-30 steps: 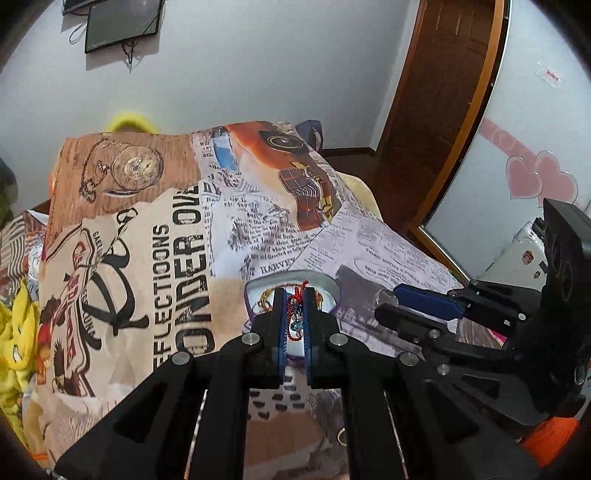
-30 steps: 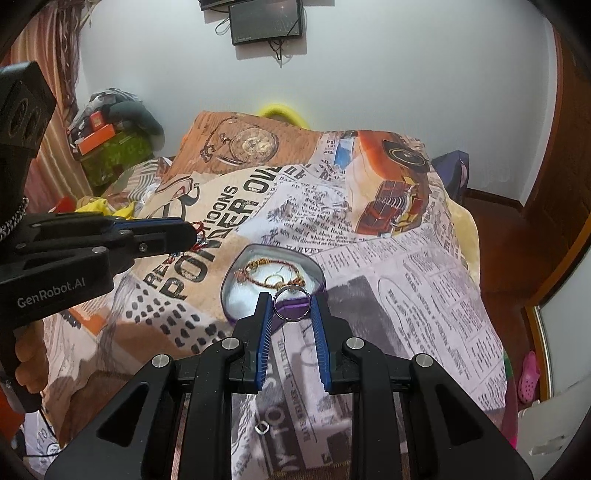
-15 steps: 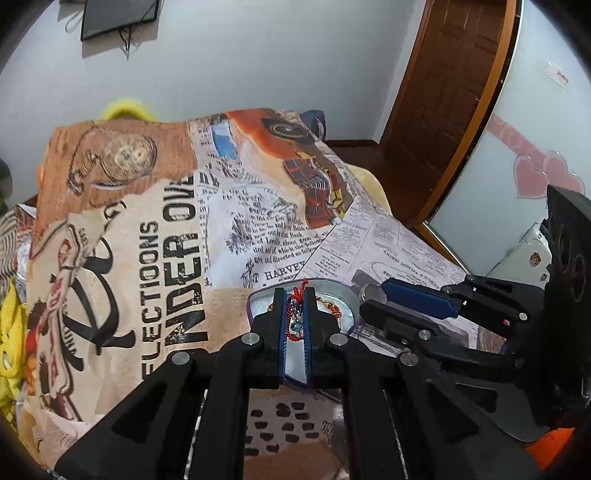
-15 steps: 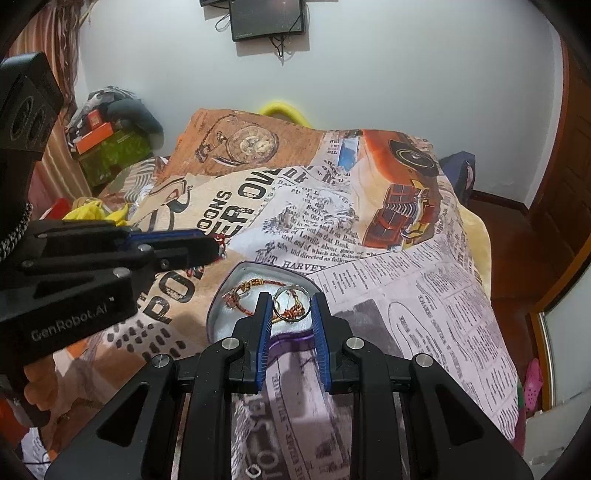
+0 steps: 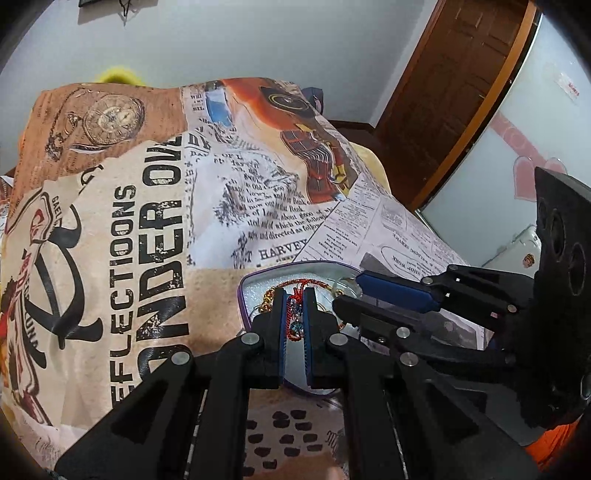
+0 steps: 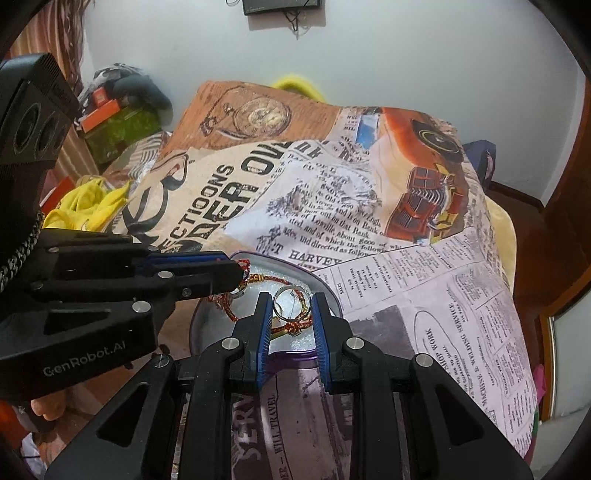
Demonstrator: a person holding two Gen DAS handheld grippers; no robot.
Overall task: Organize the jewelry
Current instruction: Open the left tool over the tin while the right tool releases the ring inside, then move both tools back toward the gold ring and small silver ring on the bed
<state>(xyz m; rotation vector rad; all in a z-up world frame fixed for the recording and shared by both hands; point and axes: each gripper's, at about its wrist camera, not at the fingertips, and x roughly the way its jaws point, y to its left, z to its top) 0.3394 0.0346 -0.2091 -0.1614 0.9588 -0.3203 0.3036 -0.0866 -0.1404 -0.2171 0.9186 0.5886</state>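
Left hand-held gripper (image 6: 242, 275), marked "GenRobot.AI", pinches a red bracelet (image 5: 295, 314); right hand-held gripper (image 6: 290, 308) clamps a ring (image 6: 290, 303) over the tin (image 6: 325, 288)

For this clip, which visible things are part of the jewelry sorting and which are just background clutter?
Job:
left tool gripping red bracelet
right tool gripping silver ring
tin tray
gold-and-red chain in tray

Lying about:
printed bedspread
yellow cloth
orange box
wall screen

"GenRobot.AI" in grey on the left gripper (image 6: 240, 275) body at lower left of the right wrist view, "HARVEY", "SHOP WORK", "WILL TRAVEL" and "EFLECTIOONS" printed on the newspaper-pattern bedspread (image 6: 424, 280), mid-frame
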